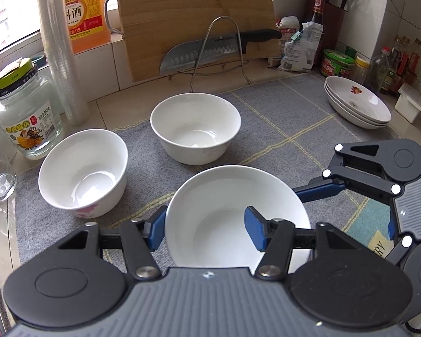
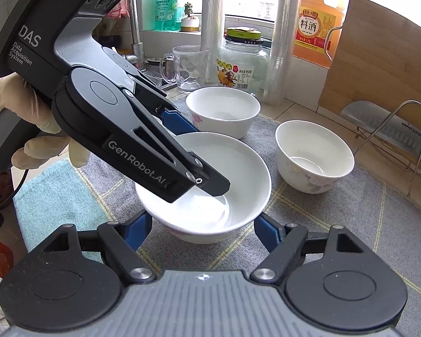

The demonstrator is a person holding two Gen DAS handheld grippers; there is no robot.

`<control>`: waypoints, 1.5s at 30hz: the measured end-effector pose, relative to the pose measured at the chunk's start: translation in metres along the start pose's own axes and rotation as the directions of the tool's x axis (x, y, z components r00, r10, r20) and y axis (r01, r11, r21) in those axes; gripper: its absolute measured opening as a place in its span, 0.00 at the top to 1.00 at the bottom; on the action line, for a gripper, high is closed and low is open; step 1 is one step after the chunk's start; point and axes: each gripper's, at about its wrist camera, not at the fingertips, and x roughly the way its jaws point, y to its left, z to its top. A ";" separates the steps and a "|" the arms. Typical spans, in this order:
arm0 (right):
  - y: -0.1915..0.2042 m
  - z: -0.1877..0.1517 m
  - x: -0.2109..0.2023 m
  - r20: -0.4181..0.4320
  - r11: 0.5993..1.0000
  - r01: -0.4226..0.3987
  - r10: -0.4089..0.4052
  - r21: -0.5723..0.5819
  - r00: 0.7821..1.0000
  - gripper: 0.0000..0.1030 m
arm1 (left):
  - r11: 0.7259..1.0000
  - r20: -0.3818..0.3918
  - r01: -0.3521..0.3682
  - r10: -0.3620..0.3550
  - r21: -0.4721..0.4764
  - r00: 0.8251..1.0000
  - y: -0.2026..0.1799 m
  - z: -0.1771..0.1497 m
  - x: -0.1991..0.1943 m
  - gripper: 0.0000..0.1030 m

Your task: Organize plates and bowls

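Nearest, at lower centre of the left wrist view: left gripper [image 1: 207, 231] with jaws clamped on the wall of a white ceramic bowl [image 1: 224, 224], one blue pad outside the rim at left, the other inside the bowl. In the right wrist view, right gripper [image 2: 202, 229] at bottom centre, jaws closed in around the same bowl [image 2: 210, 185], blue pads against its outer wall on both sides; left gripper [image 2: 207, 181] reaching in from the upper left, held by a gloved hand [image 2: 28, 120]. Bowl at the near centre of a grey checked cloth mat [image 1: 280, 140] on the bench. Farther back on the mat: a second white bowl with pink flower print [image 1: 84, 171] at left, a third white bowl [image 1: 195, 127] at centre, apart from each other. At upper right, a stack of shallow white plates with a red flower motif [image 1: 356, 102], tilted. Beyond, a clear glass jar with a green lid [image 1: 25, 112] at left, a wooden chopping board [image 1: 193, 19] leaning against the wall, a steel kitchen knife with a black handle [image 1: 210, 47] resting in a wire rack in front of it
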 end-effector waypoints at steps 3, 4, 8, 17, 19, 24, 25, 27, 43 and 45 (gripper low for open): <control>-0.006 -0.006 -0.008 0.000 1.000 0.020 -0.020 0.017 1.000 0.19 | 1.000 0.005 0.021 -0.021 0.018 1.000 -0.012 0.006 0.004 0.44; -0.007 -0.008 -0.010 -0.001 0.999 0.027 -0.027 0.023 1.000 0.19 | 0.999 0.006 0.027 -0.027 0.024 1.000 -0.015 0.007 0.005 0.44; -0.015 -0.020 -0.022 0.000 0.997 0.062 -0.062 0.047 0.998 0.19 | 0.996 0.011 0.066 -0.067 0.056 0.998 -0.031 0.015 0.012 0.44; -0.036 -0.052 -0.044 -0.018 0.984 0.142 -0.141 0.108 0.990 0.19 | 0.983 -0.001 0.139 -0.139 0.117 0.990 -0.066 0.032 0.033 0.44; -0.041 -0.058 -0.047 -0.023 0.980 0.158 -0.156 0.120 0.987 0.19 | 0.980 -0.004 0.152 -0.153 0.130 0.988 -0.074 0.036 0.038 0.44; -0.052 -0.073 -0.054 -0.039 0.970 0.192 -0.188 0.148 0.981 0.19 | 0.972 -0.008 0.181 -0.182 0.151 0.983 -0.090 0.043 0.048 0.44; -0.055 -0.075 -0.053 -0.043 0.968 0.197 -0.193 0.153 0.980 0.19 | 0.971 -0.009 0.185 -0.186 0.154 0.983 -0.092 0.043 0.050 0.44; -0.057 -0.079 -0.053 -0.050 0.965 0.207 -0.201 0.160 0.978 0.19 | 0.968 -0.012 0.191 -0.192 0.162 0.981 -0.097 0.046 0.054 0.44; -0.067 -0.100 -0.045 -0.080 0.952 0.231 -0.219 0.199 0.972 0.19 | 0.965 -0.031 0.208 -0.206 0.162 0.978 -0.106 0.046 0.072 0.44; -0.067 -0.100 -0.045 -0.081 0.952 0.231 -0.219 0.201 0.972 0.19 | 0.965 -0.033 0.209 -0.206 0.157 0.978 -0.105 0.046 0.073 0.44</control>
